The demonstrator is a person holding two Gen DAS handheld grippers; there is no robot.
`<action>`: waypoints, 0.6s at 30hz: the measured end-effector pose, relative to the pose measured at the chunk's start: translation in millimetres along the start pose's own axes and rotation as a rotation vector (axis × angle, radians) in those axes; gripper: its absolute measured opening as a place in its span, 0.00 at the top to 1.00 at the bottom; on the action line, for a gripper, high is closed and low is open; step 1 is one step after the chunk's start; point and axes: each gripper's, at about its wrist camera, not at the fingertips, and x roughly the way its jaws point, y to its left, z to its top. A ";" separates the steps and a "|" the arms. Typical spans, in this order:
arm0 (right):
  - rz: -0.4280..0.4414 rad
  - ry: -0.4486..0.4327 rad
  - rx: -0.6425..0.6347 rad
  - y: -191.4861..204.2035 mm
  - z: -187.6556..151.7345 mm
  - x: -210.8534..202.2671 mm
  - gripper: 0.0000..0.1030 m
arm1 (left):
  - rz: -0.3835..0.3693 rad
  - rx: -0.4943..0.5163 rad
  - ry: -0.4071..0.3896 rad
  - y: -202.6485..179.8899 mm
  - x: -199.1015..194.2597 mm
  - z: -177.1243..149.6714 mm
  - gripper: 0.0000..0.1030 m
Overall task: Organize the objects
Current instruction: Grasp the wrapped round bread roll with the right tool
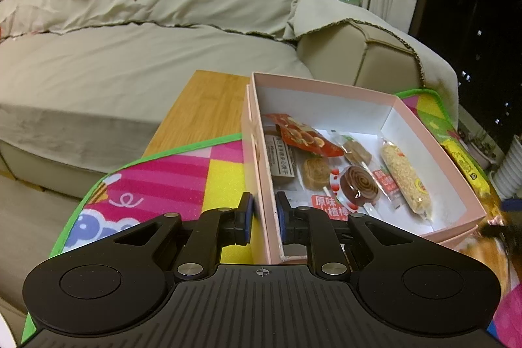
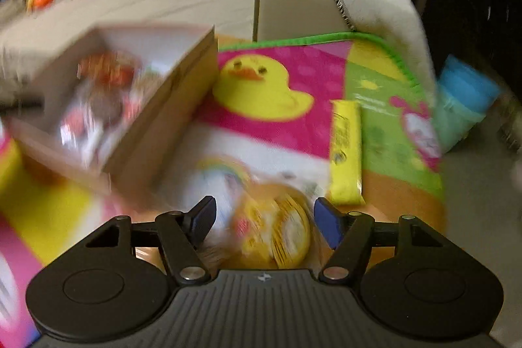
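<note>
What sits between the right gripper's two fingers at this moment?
A round yellow snack packet lies on the play mat between the right gripper's open fingers, untouched as far as the blurred right wrist view shows.

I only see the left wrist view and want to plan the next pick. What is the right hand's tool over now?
Observer: The right tongs stand open over a round yellow snack packet on the mat; that picture is blurred.
Operator: Is anything else near it?
Observer: A long yellow bar packet lies flat on the mat, just right of the round packet.
Operator: Are those tongs touching the box?
Observer: No. The pink box sits off to their left, apart from them.
</note>
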 end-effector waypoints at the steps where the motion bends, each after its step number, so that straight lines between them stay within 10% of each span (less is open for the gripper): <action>1: -0.047 -0.006 -0.042 3.2 -8.7 -4.7 0.33 | 0.001 0.000 0.000 0.2 -0.1 0.0 0.84; 5: -0.120 -0.037 0.000 2.0 -28.7 -32.5 0.31 | 0.003 0.000 0.001 0.4 -0.7 0.4 0.84; 13: 0.183 -0.056 0.337 12.1 -38.2 -60.9 0.16 | 0.005 0.002 0.001 0.0 -1.5 -0.5 0.84; 18: 0.203 -0.040 0.336 48.6 -31.7 -34.5 0.11 | 0.007 0.004 0.003 -0.5 -2.0 -1.3 0.84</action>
